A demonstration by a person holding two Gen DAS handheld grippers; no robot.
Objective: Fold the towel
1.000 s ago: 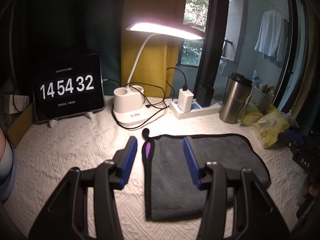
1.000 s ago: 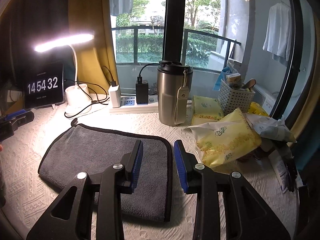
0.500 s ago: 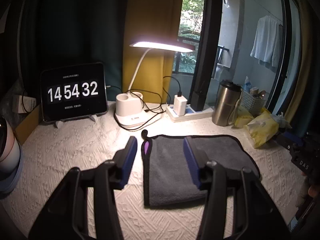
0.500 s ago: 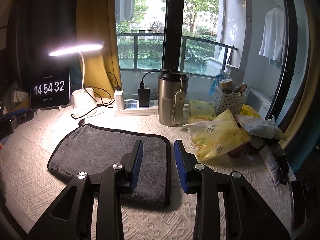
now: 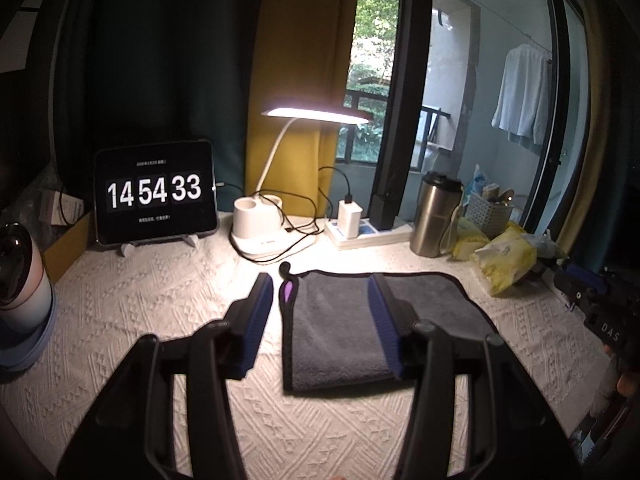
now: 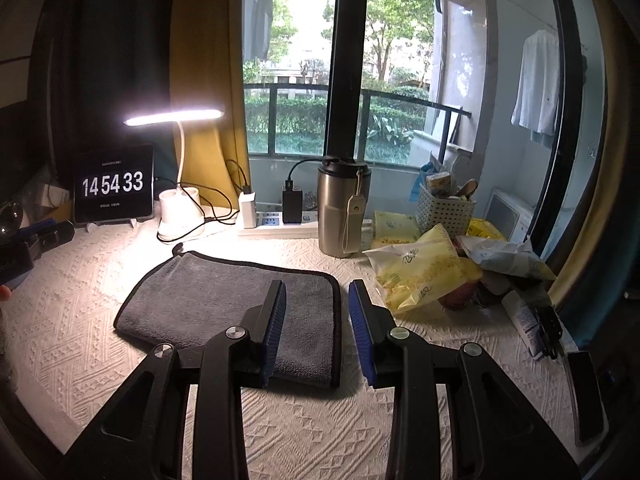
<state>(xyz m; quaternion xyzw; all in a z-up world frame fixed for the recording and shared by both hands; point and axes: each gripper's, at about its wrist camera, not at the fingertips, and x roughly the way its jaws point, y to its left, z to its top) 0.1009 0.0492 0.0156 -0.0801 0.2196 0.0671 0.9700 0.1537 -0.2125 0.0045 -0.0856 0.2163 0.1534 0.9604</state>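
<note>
At the far left a rounded white and pink gadget (image 5: pixel 20 280) stood on the white patterned tablecloth (image 5: pixel 140 292); what it was I could not make out at the blurred edge. Next along, a tablet (image 5: pixel 155 192) propped at the back read 14 54 33, and beside it a lit desk lamp (image 5: pixel 272 216) shone down on the cloth. The left gripper (image 5: pixel 320 300) hung above the table with its jaws spread wide and nothing between them, one blue finger over bare cloth, the other over the towel (image 5: pixel 336 332). That grey, dark-edged towel lay flat and folded in the middle of the table, in front of the lamp and power strip (image 6: pixel 280 226). The right gripper (image 6: pixel 316 300) hovered at the towel's right edge, jaws also apart and empty. Behind it stood a steel tumbler (image 6: pixel 342 212), then yellow packets (image 6: pixel 420 272) and a white basket (image 6: pixel 444 210) at the right.
</note>
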